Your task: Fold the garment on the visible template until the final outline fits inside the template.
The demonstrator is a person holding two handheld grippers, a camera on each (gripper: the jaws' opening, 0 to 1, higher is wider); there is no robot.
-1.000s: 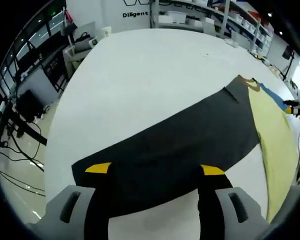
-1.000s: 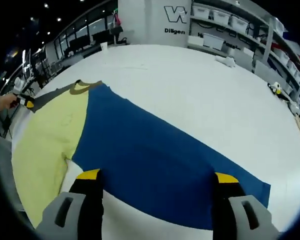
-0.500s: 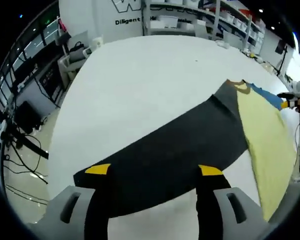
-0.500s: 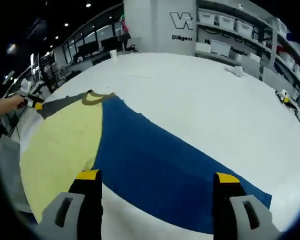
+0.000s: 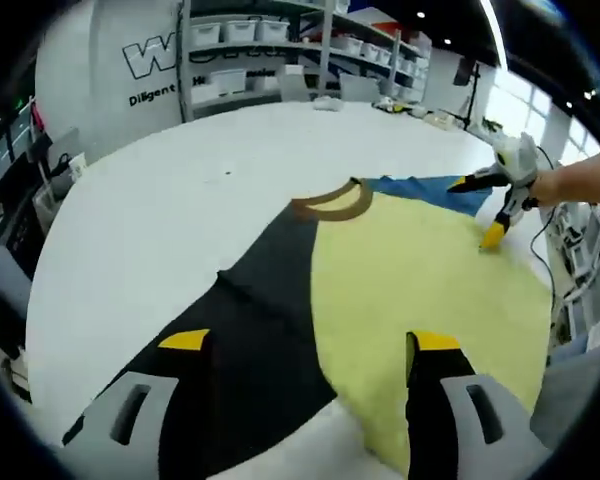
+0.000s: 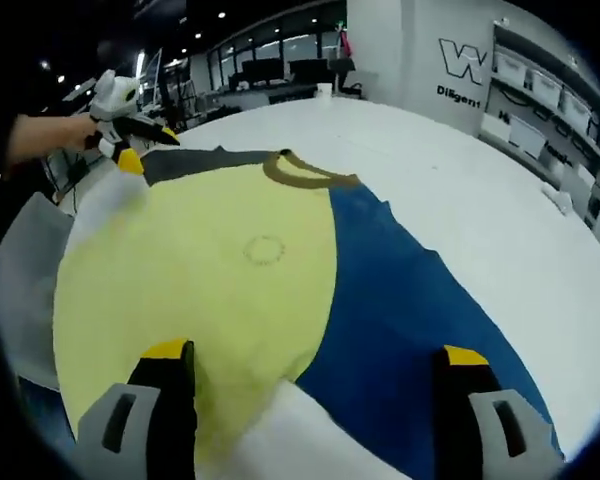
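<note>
Left gripper view — garment (image 5: 410, 290) flat on white table (image 5: 160, 210).

Left gripper view: garment (image 5: 420, 290) spread flat on the white desk (image 5: 160, 220) — yellow body in the middle, black sleeve (image 5: 240, 360) running to lower left, blue sleeve (image 5: 420, 188) at the far side, brown collar (image 5: 332, 205) on top. Left gripper (image 5: 310, 345) hovers over the black/yellow seam, fingers (image 5: 185, 345) spread wide, nothing between them. Right gripper (image 5: 500, 190) at the far right edge of the yellow panel — held by a hand (image 5: 570, 185). Shelving (image 5: 280, 60) behind.
</note>
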